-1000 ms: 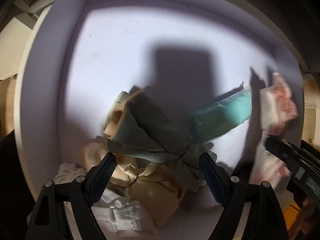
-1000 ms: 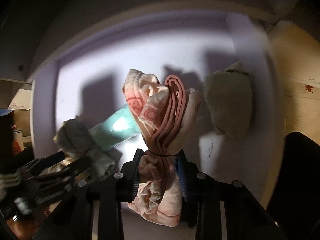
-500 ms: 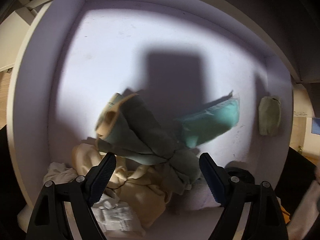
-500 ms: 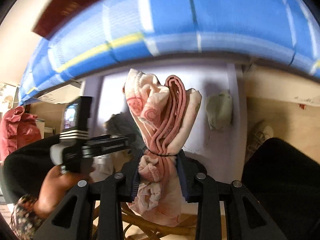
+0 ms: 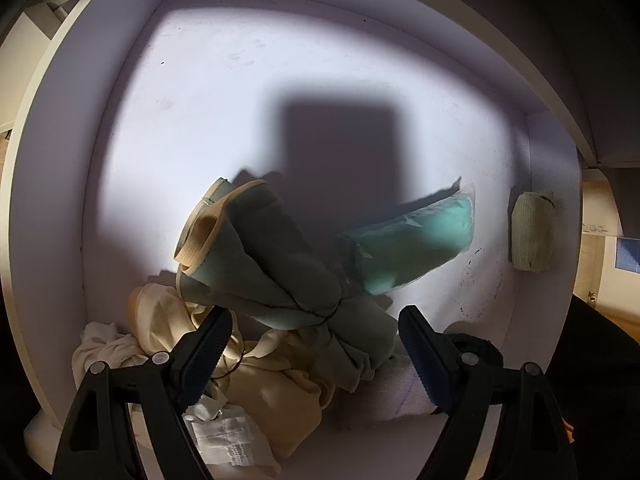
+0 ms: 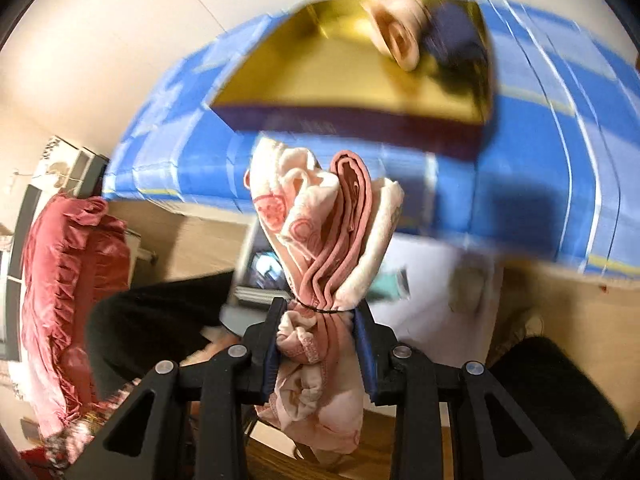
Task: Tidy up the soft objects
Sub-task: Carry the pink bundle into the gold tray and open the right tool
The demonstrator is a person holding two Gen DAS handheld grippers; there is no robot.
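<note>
Pink cloth bundle (image 6: 324,248), cinched at its waist by a thin dark band, sits clamped between the jaws of the right tool (image 6: 318,320), which press on it from both sides just below the band. A second ago this bundle hung low inside the pale lilac drawer (image 5: 132,92); now it is up above the bed (image 6: 540,168), whose blue checked cover fills the blurred background, and a gold-lined box (image 6: 348,80) on that cover has come into sight behind it. The bundle is cream terry printed with pink rings, folded around a core of dusty-pink ribbed fabric, its loose hem hanging below the jaws.

In the left wrist view the pink bundle has gone from the drawer's right edge, and a small pale-green roll (image 5: 532,236) against the right wall is now uncovered. The left tool (image 5: 312,344) has its jaws wide apart, gripping nothing, over a grey-green tied bundle (image 5: 276,272) with a tan-edged opening. That bundle lies on a heap of cream cloths (image 5: 248,376) in the near left corner. A teal packet in clear wrap (image 5: 420,240) lies just beside it, towards the right wall. These have hardly shifted.
</note>
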